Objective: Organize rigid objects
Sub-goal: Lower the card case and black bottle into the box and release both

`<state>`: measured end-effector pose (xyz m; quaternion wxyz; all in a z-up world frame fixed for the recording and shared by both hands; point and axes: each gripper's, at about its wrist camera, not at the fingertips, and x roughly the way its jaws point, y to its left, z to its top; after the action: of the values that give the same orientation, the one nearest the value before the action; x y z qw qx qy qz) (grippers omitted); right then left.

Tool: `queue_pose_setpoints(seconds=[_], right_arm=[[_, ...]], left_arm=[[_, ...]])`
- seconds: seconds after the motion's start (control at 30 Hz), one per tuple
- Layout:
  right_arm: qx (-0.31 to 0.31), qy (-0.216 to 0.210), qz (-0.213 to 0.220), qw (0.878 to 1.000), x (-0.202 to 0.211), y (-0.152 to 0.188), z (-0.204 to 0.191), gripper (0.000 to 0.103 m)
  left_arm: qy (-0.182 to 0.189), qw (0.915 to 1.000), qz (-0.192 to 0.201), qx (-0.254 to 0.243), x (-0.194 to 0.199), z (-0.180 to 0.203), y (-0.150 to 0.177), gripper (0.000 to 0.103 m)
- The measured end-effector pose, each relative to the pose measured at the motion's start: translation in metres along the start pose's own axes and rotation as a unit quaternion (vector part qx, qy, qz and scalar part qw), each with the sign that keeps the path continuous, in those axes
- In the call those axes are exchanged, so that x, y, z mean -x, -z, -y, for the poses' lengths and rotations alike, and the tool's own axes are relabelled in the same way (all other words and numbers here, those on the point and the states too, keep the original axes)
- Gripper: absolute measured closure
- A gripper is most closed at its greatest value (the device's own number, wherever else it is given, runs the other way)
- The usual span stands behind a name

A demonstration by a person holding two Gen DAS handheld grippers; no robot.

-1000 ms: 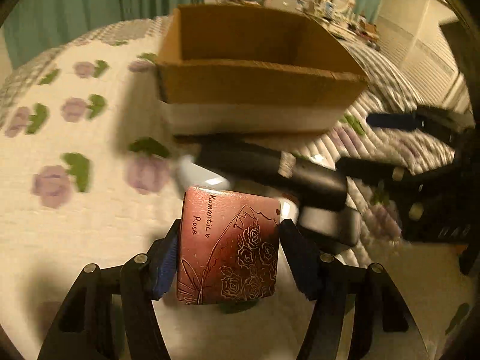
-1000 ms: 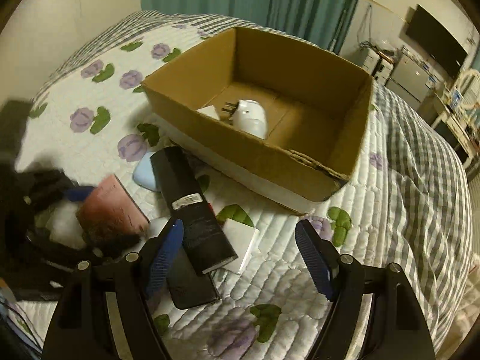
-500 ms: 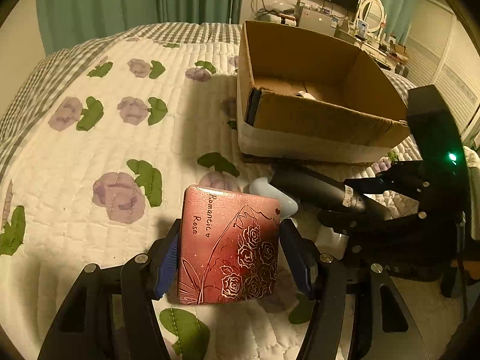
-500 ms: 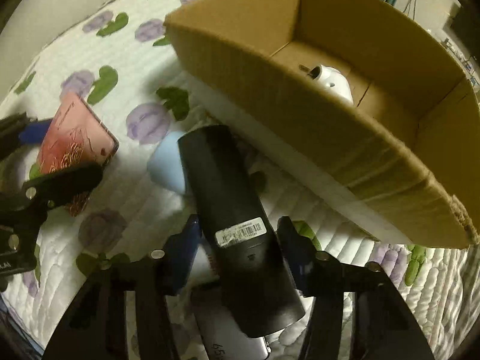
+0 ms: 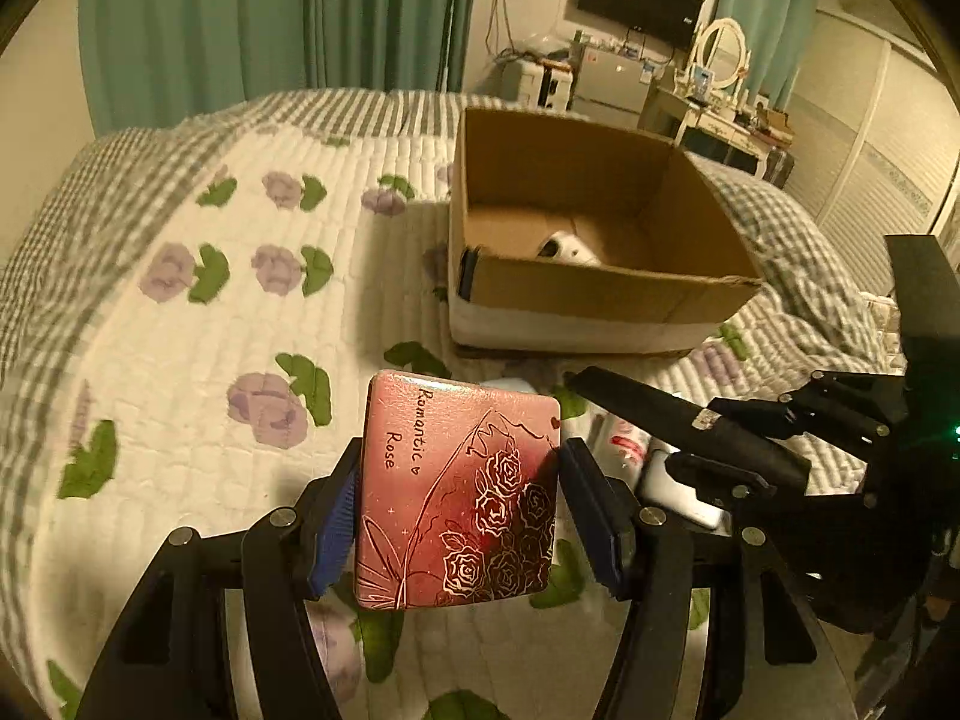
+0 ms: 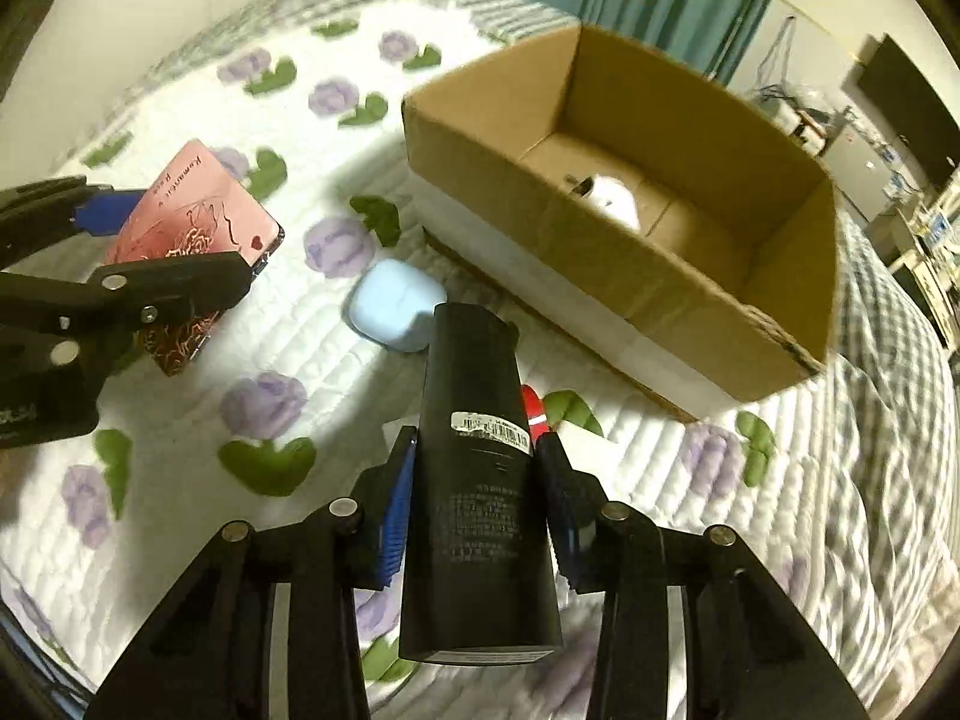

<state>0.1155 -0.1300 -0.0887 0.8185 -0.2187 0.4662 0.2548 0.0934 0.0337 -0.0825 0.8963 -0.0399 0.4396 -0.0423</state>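
Note:
My left gripper (image 5: 459,513) is shut on a pink rose-print tin (image 5: 459,492) and holds it above the quilt. The tin also shows in the right wrist view (image 6: 192,228). My right gripper (image 6: 474,504) is shut on a black rectangular box (image 6: 480,480) with a barcode label, lifted off the bed. The black box also shows in the left wrist view (image 5: 690,432). An open cardboard box (image 6: 630,276) lies ahead with a white plug-like object (image 6: 612,198) inside. The cardboard box (image 5: 588,294) sits beyond the tin in the left wrist view.
A light blue case (image 6: 393,312) lies on the floral quilt (image 6: 180,420) near the cardboard box. A red-and-white item (image 6: 534,408) and a white flat item (image 6: 585,444) lie under the black box. Furniture and a TV (image 5: 639,0) stand beyond the bed.
The right gripper closed on the black box and lifted it. The left gripper rose with the tin and drew back from the cardboard box.

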Motion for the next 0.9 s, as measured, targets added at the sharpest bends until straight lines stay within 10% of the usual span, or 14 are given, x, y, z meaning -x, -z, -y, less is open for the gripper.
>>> queue_pose_setpoints(seconds=[0.4, 0.9], right_arm=[[-0.045, 0.058, 0.121, 0.990, 0.094, -0.038, 0.042, 0.065], [-0.115, 0.051, 0.126, 0.984, -0.019, -0.101, 0.129, 0.065]], left_arm=[[0.019, 0.9958, 0.074, -0.051, 0.030, 0.039, -0.075, 0.039], [0.022, 0.9917, 0.062, -0.111, -0.098, 0.054, -0.155, 0.039]])
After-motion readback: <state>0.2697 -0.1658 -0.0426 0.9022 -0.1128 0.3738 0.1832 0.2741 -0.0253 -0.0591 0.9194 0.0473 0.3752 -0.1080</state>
